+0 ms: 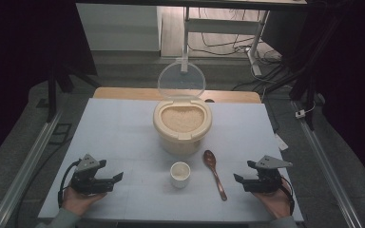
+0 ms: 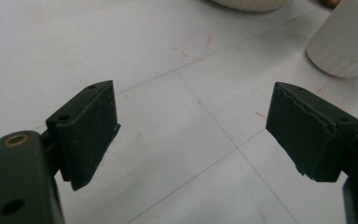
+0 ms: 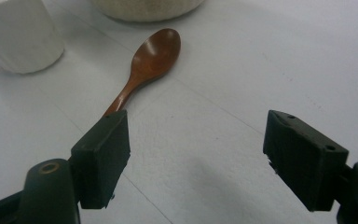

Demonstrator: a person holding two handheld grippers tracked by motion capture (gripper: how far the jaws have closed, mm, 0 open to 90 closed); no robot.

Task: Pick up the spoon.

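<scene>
A cream rice container [image 1: 182, 124] full of rice stands at the table's middle, its clear lid [image 1: 181, 80] tipped up behind it. In front of it sit a small white cup [image 1: 180, 174] and a brown wooden spoon [image 1: 215, 173], bowl end toward the container. My left gripper [image 1: 113, 182] rests near the front left, held by a hand, jaws open and empty; the cup [image 2: 342, 42] is at the upper right of its view. My right gripper [image 1: 242, 179] rests at the front right, open and empty, with the spoon [image 3: 145, 65] ahead past its left jaw.
The white table top [image 1: 119, 133] has a wooden strip [image 1: 123, 93] along its far edge. Metal rails [image 1: 28, 161] run down both sides. Beyond the table is a desk frame [image 1: 228, 28] with cables on the floor.
</scene>
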